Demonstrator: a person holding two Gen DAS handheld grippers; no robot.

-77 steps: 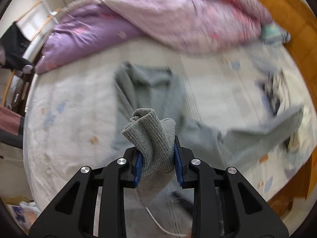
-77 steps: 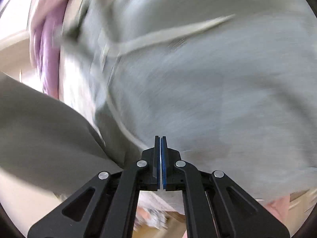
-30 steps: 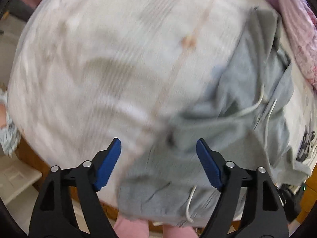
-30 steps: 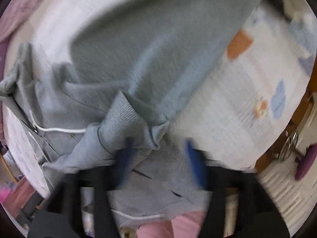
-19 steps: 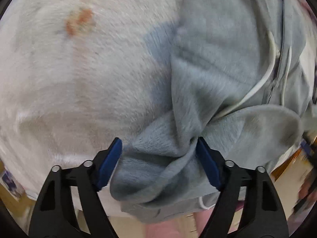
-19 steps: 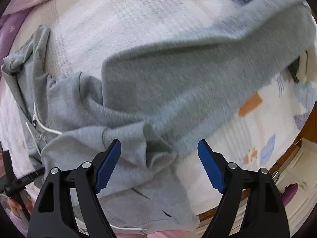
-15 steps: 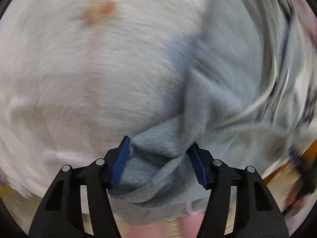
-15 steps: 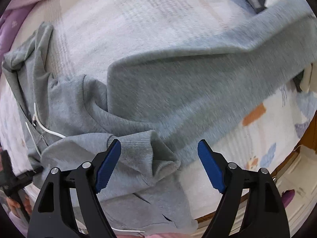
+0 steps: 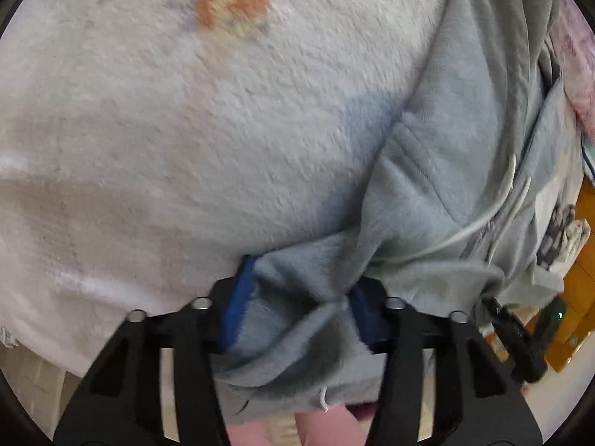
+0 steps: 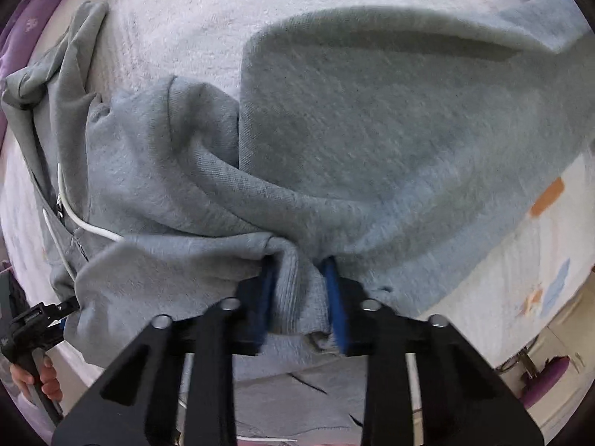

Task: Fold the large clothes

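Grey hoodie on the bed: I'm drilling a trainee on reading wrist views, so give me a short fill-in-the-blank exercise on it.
1. The hoodie is ____ in colour.
2. Its drawstring is ____.
3. The right gripper has its jaws closed on the hoodie's ribbed ____.
4. The pads on the left gripper are ____.

Missing words: grey; white; cuff; blue

The grey fleecy cotton hoodie (image 10: 372,141) looks soft and matt with a ribbed knit cuff, the white fuzzy plush bedspread (image 9: 186,130) at ten o'clock looks napped, and the gripper arms are matt black plastic with shiny metal screws.
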